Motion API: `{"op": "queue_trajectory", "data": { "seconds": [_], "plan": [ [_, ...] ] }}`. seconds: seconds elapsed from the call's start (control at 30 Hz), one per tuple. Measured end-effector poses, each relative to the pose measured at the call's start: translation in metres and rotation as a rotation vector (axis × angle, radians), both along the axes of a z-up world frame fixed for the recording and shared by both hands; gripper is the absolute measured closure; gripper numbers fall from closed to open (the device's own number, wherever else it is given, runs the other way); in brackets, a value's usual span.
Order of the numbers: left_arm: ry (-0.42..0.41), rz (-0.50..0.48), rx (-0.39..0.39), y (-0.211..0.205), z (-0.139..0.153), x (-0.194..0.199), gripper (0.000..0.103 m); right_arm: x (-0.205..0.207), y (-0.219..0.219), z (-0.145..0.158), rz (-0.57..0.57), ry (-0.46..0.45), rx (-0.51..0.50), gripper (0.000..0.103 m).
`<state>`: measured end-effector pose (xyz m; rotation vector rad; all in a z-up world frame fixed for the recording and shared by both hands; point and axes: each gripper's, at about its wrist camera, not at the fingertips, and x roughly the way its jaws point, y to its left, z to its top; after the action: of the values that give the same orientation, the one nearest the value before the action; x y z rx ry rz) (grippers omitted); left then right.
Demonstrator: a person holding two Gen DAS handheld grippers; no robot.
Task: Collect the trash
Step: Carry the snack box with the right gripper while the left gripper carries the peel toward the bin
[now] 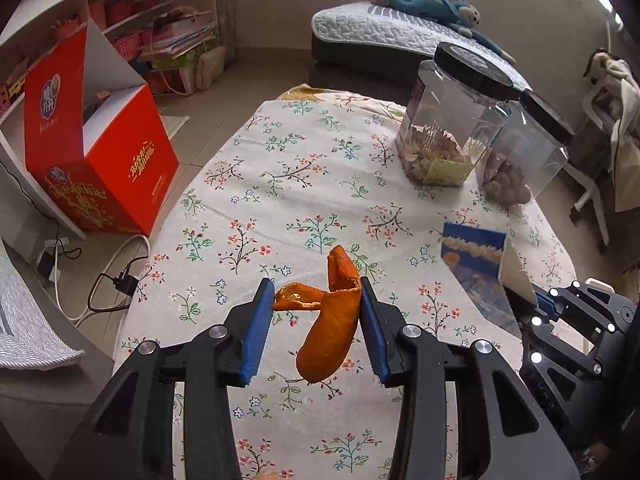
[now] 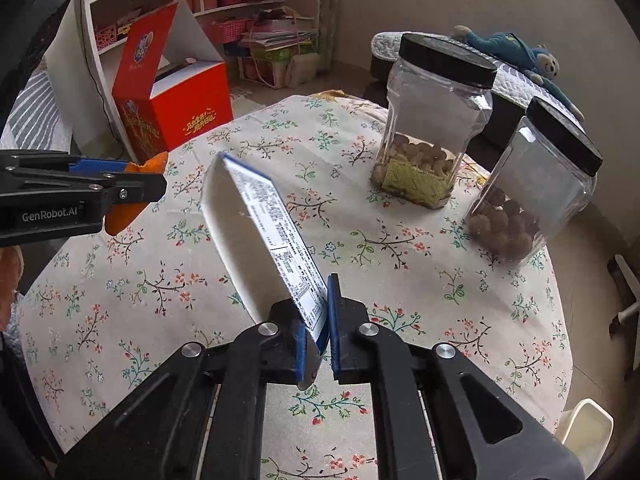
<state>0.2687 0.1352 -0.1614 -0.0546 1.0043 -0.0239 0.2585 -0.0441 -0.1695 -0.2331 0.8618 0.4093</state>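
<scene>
Two pieces of trash are off the surface (image 1: 320,168), one in each tool. We see the left tool (image 1: 316,322) with its blue pads partly closed around a curled orange peel (image 1: 332,320): the peel's edges touch both pads, and its long lobe hangs down between them above the floral cloth. From the right wrist view the same left tool (image 2: 120,184) comes in from the left edge, with the peel (image 2: 124,216) showing above and below its fingers.

The right tool (image 2: 320,320) is nearly closed on the lower corner of a flattened blue and white carton (image 2: 272,220), which rises tilted away from the camera, its printed label side facing right and its plain white side facing left. In the left wrist view that carton (image 1: 480,256) shows its blue picture face, held at the far right by the right tool (image 1: 536,300).

On the far right part of the surface stand two clear plastic jars with black lids, close together. The nearer-centre jar (image 2: 432,120) holds pale nuts and a yellow-green slip; the other jar (image 2: 532,184) holds dark round balls. On the floor to the left of the surface an open red box (image 2: 176,104) stands with its flap raised. A blue plush toy (image 1: 440,8) lies on a quilted mattress (image 1: 384,28) behind.
</scene>
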Motion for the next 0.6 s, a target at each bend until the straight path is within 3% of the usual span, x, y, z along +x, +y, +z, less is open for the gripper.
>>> {"op": "queue_trajectory", "data": {
  "seconds": [0.27, 0.6],
  "plan": [
    [-0.095, 0.005, -0.017, -0.018, 0.030, -0.006, 0.061, -0.015, -0.017, 0.030, -0.043, -0.085, 0.024, 0.096],
    [-0.156, -0.053, -0.030, -0.061, 0.053, -0.019, 0.061, -0.037, -0.053, 0.056, -0.118, -0.153, 0.019, 0.097]
  ]
}}
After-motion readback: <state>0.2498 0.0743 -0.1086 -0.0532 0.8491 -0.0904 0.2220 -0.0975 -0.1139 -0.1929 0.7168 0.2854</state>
